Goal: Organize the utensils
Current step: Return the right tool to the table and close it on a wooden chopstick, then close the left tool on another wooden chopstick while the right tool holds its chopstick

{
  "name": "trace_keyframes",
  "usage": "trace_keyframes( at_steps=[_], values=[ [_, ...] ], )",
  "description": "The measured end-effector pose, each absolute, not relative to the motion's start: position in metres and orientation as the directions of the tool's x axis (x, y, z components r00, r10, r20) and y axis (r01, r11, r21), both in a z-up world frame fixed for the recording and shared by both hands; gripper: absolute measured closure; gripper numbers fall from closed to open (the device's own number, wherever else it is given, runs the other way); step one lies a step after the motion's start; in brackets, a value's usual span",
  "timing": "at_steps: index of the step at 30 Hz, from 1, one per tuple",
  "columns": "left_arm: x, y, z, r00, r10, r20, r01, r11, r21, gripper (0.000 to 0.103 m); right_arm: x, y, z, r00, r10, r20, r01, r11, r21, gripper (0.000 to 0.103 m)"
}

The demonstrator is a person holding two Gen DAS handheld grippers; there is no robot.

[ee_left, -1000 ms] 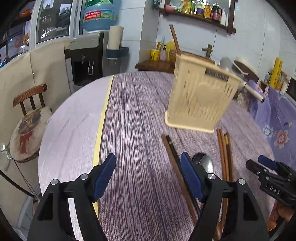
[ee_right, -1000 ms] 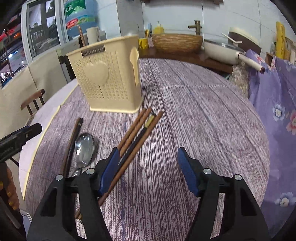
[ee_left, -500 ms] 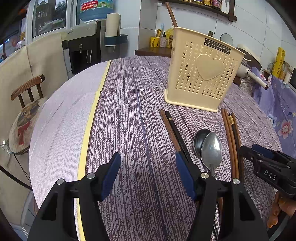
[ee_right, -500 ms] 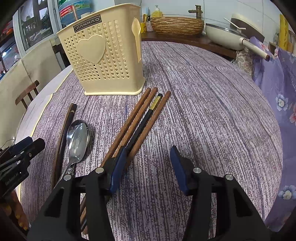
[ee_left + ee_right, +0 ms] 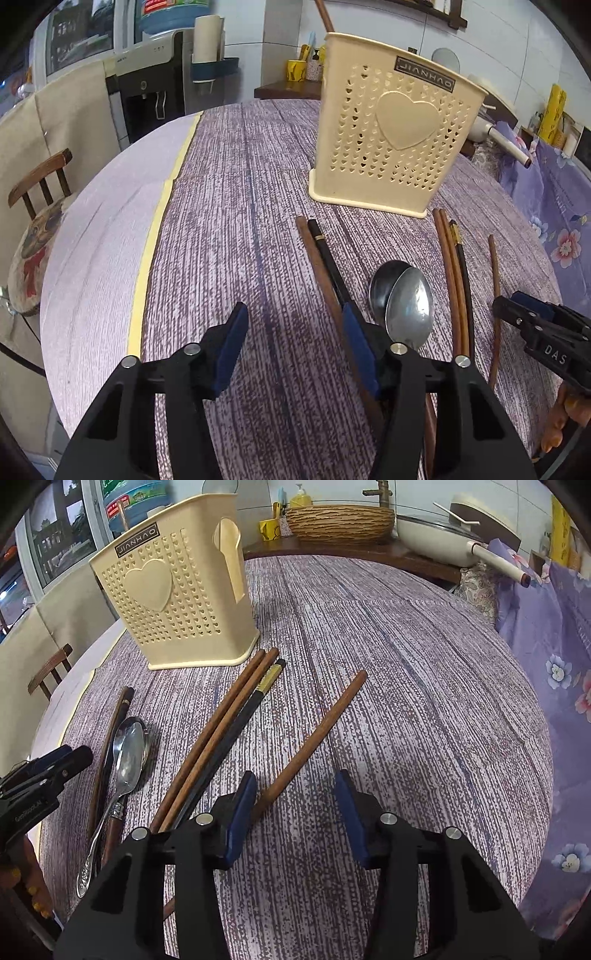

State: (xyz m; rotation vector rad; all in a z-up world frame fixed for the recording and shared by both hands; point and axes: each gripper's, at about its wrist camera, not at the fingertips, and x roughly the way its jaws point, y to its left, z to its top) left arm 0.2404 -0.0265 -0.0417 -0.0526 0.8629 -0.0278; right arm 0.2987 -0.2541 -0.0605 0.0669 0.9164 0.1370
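There, on the purple table [image 5: 229, 206], the left gripper [image 5: 293, 338] hovered unclenched, its jaws just narrowing over bare cloth, beside two chopsticks [image 5: 325, 266] and the spoon [image 5: 408, 308]. Further right, the right gripper [image 5: 295, 812], also narrowing, bracketed one brown chopstick [image 5: 314, 738] without pinching it. The cream holder [image 5: 181, 590] stood behind.

Both black-framed grippers, the left gripper [image 5: 291, 347] and right gripper [image 5: 297, 812], are wearing blue pads [image 5: 231, 343] and showing silver screws [image 5: 192, 349].
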Motion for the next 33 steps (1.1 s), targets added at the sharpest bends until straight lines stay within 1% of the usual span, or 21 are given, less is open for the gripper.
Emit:
trace_keyframes(
  at_steps=[4,11,12,13,15,20,22,24,26,31,33],
  values=[
    [0.247,-0.033,-0.047,0.625,-0.044,-0.779,0.012,0.999,-0.047,0.059,0.298,-0.254,-0.061,0.605,0.148,-0.782,-0.090,0.989,0.117,0.057],
    [0.247,-0.040,-0.049,0.626,-0.018,-0.779,0.009,1.000,-0.016,0.059,0.301,-0.252,-0.060,0.606,0.138,-0.783,-0.092,0.990,0.102,0.057],
    [0.249,-0.041,-0.049,0.625,-0.008,-0.780,0.008,1.000,-0.004,0.061,0.302,-0.252,-0.060,0.605,0.136,-0.784,-0.093,0.991,0.101,0.057],
    [0.250,-0.040,-0.049,0.624,0.007,-0.781,0.004,1.000,0.012,0.066,0.303,-0.253,-0.060,0.604,0.136,-0.785,-0.092,0.991,0.101,0.057],
    [0.251,-0.036,-0.048,0.622,0.010,-0.783,0.005,1.000,0.017,0.069,0.307,-0.257,-0.060,0.602,0.135,-0.787,-0.083,0.991,0.107,0.057],
    [0.271,-0.021,-0.047,0.609,0.026,-0.793,0.002,0.999,0.035,0.071,0.329,-0.261,-0.058,0.592,0.117,-0.797,-0.061,0.993,0.101,0.057],
    [0.282,-0.014,-0.046,0.598,0.020,-0.801,0.002,1.000,0.027,0.072,0.341,-0.261,-0.058,0.589,0.107,-0.801,-0.050,0.994,0.097,0.060],
    [0.291,-0.010,-0.045,0.587,0.016,-0.810,0.003,1.000,0.022,0.075,0.354,-0.260,-0.058,0.587,0.085,-0.805,-0.034,0.996,0.080,0.066],
    [0.297,-0.007,-0.045,0.578,0.011,-0.816,0.000,1.000,0.013,0.078,0.363,-0.258,-0.058,0.583,0.076,-0.809,-0.025,0.997,0.076,0.069],
    [0.300,-0.007,-0.044,0.571,0.009,-0.821,-0.013,1.000,0.002,0.083,0.373,-0.245,-0.058,0.587,0.057,-0.808,-0.019,0.998,0.056,0.071],
    [0.296,-0.008,-0.044,0.568,-0.011,-0.823,-0.014,1.000,-0.022,0.083,0.371,-0.241,-0.058,0.592,0.065,-0.803,-0.018,0.998,0.067,0.071]
  ],
)
